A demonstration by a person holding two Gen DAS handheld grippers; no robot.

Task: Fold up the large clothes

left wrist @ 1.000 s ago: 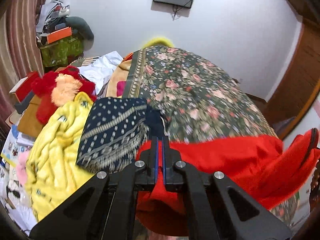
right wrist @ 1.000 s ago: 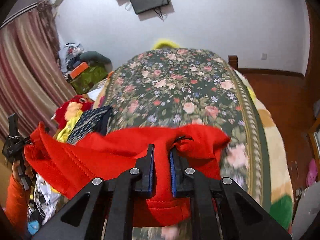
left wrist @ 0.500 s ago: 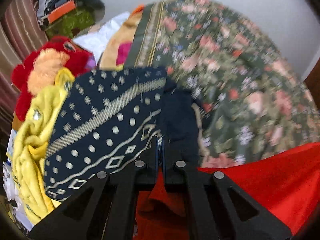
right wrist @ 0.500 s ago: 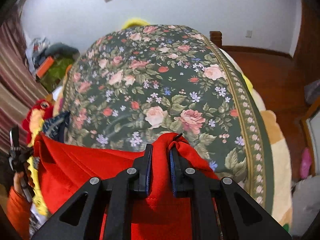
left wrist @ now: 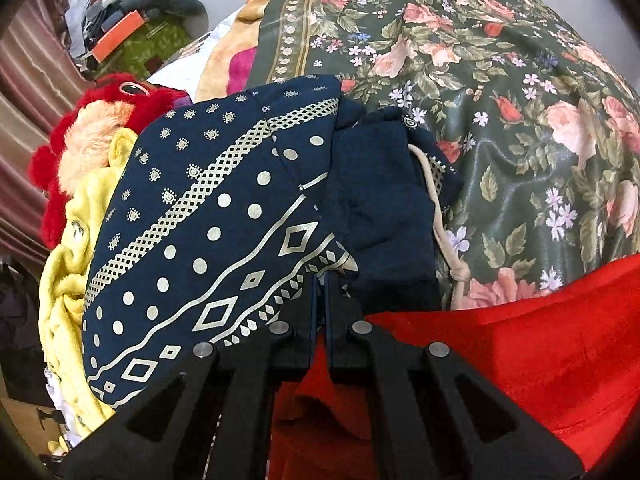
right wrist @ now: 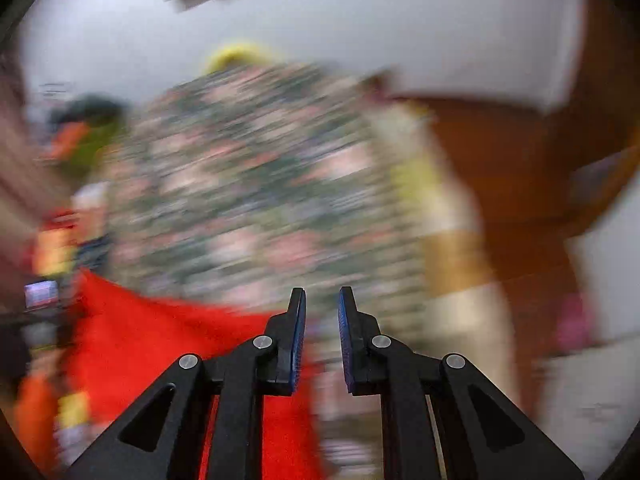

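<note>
A red garment (left wrist: 532, 344) lies spread on the floral bedspread (left wrist: 500, 92). My left gripper (left wrist: 320, 280) is shut on the garment's left edge, low over the bed beside a folded navy patterned cloth (left wrist: 208, 232). In the blurred right wrist view, my right gripper (right wrist: 322, 300) is open with nothing between its fingers, lifted above the red garment (right wrist: 160, 340), which lies to its lower left on the bedspread (right wrist: 260, 200).
A yellow fleece (left wrist: 68, 292) and a red plush toy (left wrist: 100, 120) are piled left of the navy cloth. A green box with clutter (left wrist: 144, 44) stands at the back left. Brown floor (right wrist: 520, 200) runs along the bed's right side.
My right gripper has let go of the red garment, opened and swung upward. My left gripper has lowered the garment's edge toward the bed, close to the navy cloth.
</note>
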